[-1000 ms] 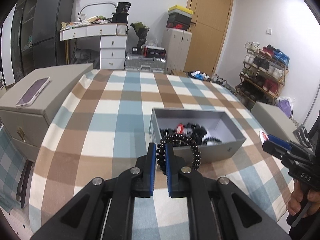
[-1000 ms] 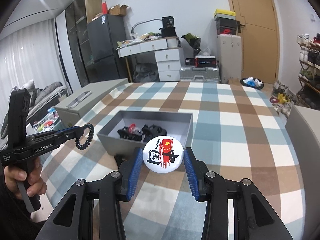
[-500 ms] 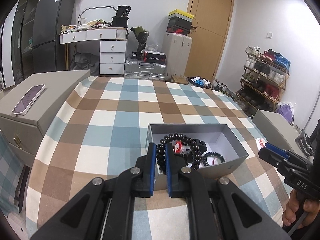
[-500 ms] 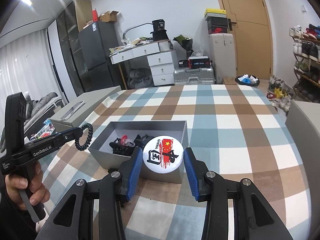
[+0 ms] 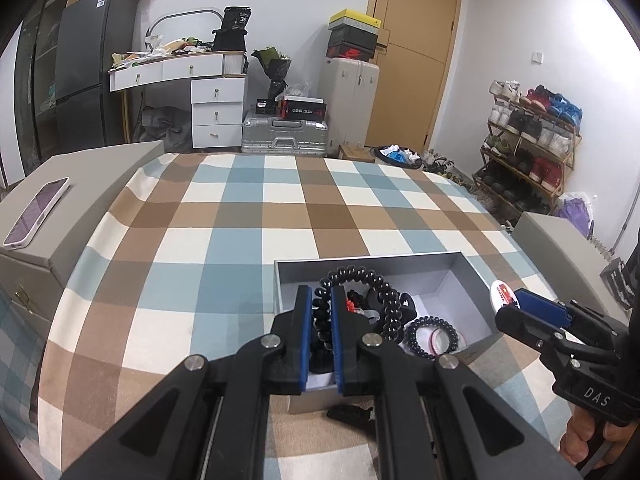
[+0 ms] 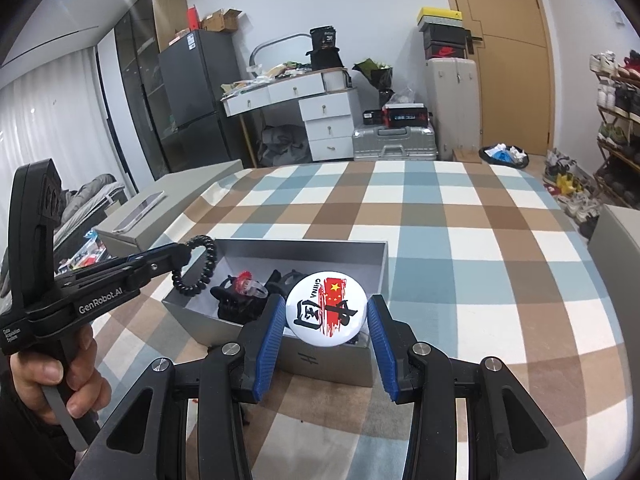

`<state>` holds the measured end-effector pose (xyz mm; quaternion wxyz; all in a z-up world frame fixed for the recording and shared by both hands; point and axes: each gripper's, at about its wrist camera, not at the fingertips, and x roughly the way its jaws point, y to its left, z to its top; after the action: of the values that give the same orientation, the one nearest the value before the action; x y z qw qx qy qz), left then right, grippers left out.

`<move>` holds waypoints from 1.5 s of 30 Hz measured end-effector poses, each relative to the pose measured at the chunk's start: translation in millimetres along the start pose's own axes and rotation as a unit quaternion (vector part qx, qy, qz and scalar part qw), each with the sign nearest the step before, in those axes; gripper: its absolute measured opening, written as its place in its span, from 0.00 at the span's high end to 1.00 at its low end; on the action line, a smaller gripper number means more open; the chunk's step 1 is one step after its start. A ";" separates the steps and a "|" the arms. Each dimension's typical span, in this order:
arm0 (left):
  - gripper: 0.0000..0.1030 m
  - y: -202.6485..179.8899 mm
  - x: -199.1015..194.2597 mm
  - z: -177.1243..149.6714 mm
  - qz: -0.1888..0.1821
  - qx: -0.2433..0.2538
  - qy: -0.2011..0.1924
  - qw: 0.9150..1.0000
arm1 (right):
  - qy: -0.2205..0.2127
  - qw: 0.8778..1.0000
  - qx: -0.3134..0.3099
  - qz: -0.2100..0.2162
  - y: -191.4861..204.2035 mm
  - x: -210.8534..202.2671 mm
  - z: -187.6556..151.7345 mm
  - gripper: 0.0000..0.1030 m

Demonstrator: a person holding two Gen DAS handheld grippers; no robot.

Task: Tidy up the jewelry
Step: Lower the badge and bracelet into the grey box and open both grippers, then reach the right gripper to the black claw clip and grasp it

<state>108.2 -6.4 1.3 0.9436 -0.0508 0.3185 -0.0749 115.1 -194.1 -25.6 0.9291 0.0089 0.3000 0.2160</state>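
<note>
Two handheld grippers hover over one open grey box [image 5: 362,265] on a checked tablecloth [image 5: 248,216]. The left gripper [image 5: 320,312] has its blue pads pinched tight on one black coiled bracelet [image 5: 384,300], whose loop stands up just beyond the fingertips, above the box's near end. The right gripper [image 6: 327,314] clamps one round white badge [image 6: 326,309] with a red flag and black characters between its pads, just above the box's near wall. Below the left claw, its own view shows a second black coiled bracelet [image 5: 431,337] lying inside the box, which the badge hides from the right view. The right view alone shows the hand [image 6: 60,376] gripping the left tool's handle, and black hair clips [image 6: 236,304] lying in the box beyond its left pad. One phone [image 5: 36,212] rests on a grey cabinet [image 5: 96,184], far left of the left claw.
</note>
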 end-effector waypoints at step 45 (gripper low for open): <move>0.07 7.1 -29.3 -7.5 -0.009 -0.026 -0.002 1.000 | 0.003 0.999 0.002 -0.041 -2.8 -14.9 -3.9 0.00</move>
<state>81.3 5.2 11.7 0.9420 -0.0780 0.3178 -0.0750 103.2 -203.1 -21.0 0.9362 -0.0020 0.3034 0.1775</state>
